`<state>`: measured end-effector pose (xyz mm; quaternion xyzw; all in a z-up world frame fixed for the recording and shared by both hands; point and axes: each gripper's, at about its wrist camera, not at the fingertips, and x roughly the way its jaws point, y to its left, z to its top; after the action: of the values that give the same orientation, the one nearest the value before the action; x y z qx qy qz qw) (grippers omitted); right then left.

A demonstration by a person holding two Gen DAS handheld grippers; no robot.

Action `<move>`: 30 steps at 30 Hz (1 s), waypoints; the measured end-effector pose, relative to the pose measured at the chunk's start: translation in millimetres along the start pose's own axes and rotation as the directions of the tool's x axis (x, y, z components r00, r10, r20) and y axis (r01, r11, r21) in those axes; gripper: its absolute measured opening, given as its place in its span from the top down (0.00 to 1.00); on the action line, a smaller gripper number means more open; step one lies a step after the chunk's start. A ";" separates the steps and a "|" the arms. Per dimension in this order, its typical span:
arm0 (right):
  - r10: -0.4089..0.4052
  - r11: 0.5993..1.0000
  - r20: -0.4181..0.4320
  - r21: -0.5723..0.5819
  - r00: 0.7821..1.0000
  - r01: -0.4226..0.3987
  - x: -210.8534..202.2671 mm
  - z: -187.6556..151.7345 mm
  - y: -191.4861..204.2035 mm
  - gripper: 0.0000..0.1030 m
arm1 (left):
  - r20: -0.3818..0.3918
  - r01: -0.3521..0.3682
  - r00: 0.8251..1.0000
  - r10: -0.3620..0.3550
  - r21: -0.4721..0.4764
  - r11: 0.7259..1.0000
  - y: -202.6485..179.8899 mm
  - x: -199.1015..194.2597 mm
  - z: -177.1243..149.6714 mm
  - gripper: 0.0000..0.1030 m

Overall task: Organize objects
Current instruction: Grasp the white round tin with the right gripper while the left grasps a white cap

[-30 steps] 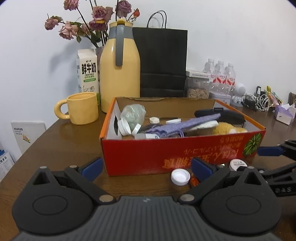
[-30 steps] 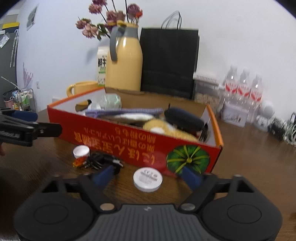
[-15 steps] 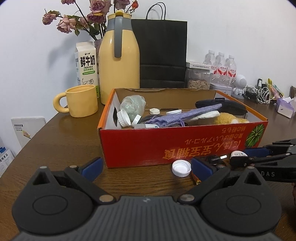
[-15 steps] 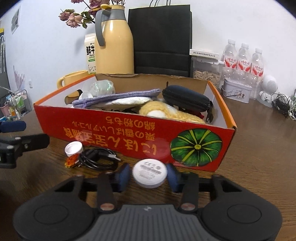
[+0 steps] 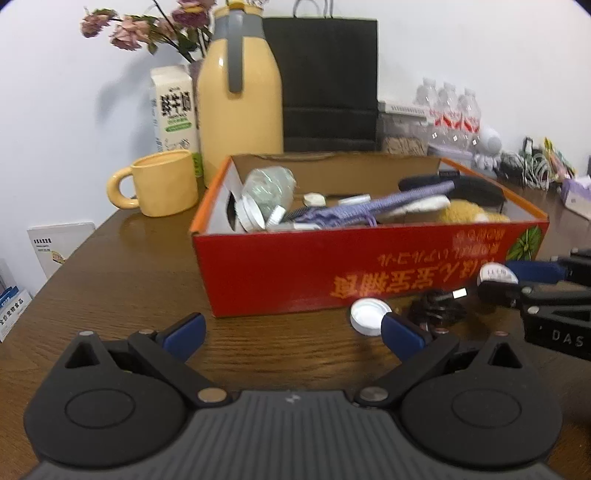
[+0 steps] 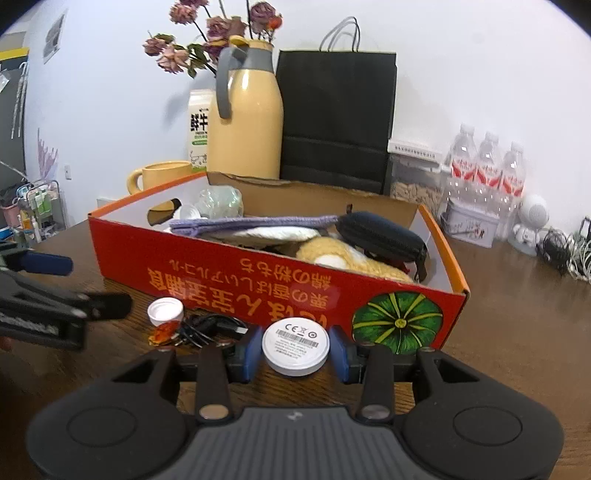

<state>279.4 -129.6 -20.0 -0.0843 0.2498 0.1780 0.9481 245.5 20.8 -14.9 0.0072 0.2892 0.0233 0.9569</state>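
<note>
R gripper is clamped on a white disc, blue pads touching its L and R edges; disc sits label-up just in front of the red box, near the corner w/ the green pumpkin print. From the L wrist cam the same disc shows at far right between the R gripper's fingers, close to the box front. L gripper has its jaws wide apart, nothing between them, over bare wood table in front of the box's L corner. On the table by the box front: white cap, an orange bit touching it, and a black cable coiled beside them; cap also seen from the L cam just beside the L gripper's R pad. Box is open-top and crowded: clear bottle, purple cloth, black case, yellow plush. Behind the box: yellow mug, milk carton, yellow jug, black bag, dried flowers. Off to the R: water bottles, tangled cords.
</note>
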 end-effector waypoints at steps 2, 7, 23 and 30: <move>0.004 1.000 0.014 -0.008 1.000 -0.004 -2.9 0.2 1.4 0.63 | -0.023 -0.007 1.000 0.008 0.024 1.000 -4.8 4.7 -0.6 0.00; 0.016 1.000 0.046 -0.009 0.999 -0.016 -10.2 1.1 1.7 0.63 | -0.057 -0.014 0.998 0.016 0.047 0.999 -14.0 14.2 0.0 0.00; 0.032 0.999 0.091 -0.026 0.995 -0.029 -21.3 2.2 4.6 0.63 | -0.077 -0.019 0.997 0.021 0.025 1.000 -38.9 29.9 8.8 0.22; 0.037 0.999 0.095 -0.032 0.995 -0.034 -22.7 1.9 6.1 0.63 | -0.066 0.023 0.998 -0.022 0.022 0.999 -49.7 25.8 8.8 0.65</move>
<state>259.5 -130.1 -7.4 -0.0857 0.2030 0.2025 0.9542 273.8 -27.6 -23.2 0.0139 0.3210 0.0095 0.9469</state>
